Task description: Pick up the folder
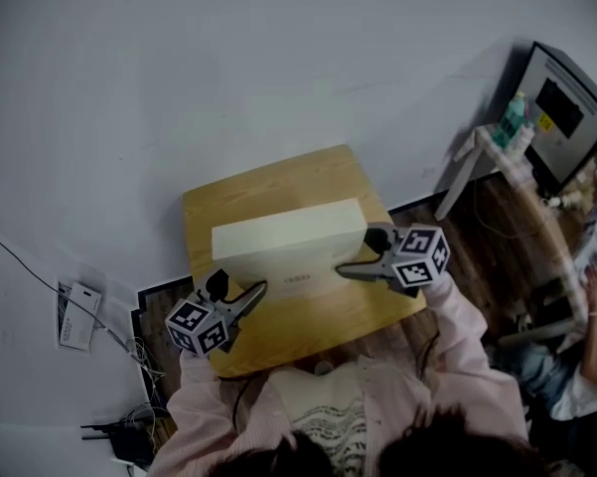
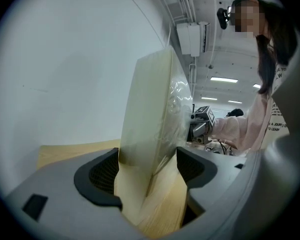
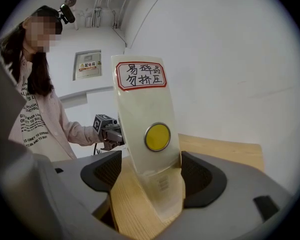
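Observation:
A cream box folder (image 1: 288,241) stands on its long edge on a small wooden table (image 1: 278,182). My left gripper (image 1: 240,288) is at the folder's left end and my right gripper (image 1: 366,253) at its right end. In the left gripper view the folder's end (image 2: 150,119) sits between the jaws of the left gripper (image 2: 147,169), with a gap on the right side. In the right gripper view the other end (image 3: 145,134), with a red-bordered label (image 3: 140,75) and a yellow disc (image 3: 157,137), stands between the spread jaws of the right gripper (image 3: 147,171). Both grippers are open.
A white stand (image 1: 467,172) with a green bottle (image 1: 515,117) and a screen (image 1: 566,107) is at the right. Another person (image 1: 586,366) sits at the right edge. Cables and a card (image 1: 77,316) lie on the floor at the left.

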Demonstrator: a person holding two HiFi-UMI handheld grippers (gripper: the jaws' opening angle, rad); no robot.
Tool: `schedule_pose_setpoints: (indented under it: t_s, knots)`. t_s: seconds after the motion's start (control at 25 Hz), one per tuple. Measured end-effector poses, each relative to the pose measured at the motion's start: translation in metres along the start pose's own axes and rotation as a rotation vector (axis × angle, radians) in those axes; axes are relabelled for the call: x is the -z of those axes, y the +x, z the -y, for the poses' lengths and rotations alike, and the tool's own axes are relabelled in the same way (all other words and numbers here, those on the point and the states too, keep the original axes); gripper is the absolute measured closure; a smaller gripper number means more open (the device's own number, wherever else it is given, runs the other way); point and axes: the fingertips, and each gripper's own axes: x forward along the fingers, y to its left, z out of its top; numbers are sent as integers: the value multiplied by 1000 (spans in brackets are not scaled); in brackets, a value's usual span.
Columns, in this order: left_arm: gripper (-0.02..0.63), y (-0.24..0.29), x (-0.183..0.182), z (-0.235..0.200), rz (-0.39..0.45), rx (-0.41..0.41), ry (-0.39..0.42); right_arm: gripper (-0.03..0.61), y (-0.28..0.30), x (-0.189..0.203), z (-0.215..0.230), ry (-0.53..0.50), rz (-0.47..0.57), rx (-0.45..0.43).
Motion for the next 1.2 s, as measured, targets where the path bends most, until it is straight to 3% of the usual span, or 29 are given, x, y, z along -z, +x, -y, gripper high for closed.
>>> schedule_pose_setpoints:
  t_s: [1.2]
  knots:
    - [241,9,-3,-8,67,0,-8,242,8,-2,11,-56,51,14]
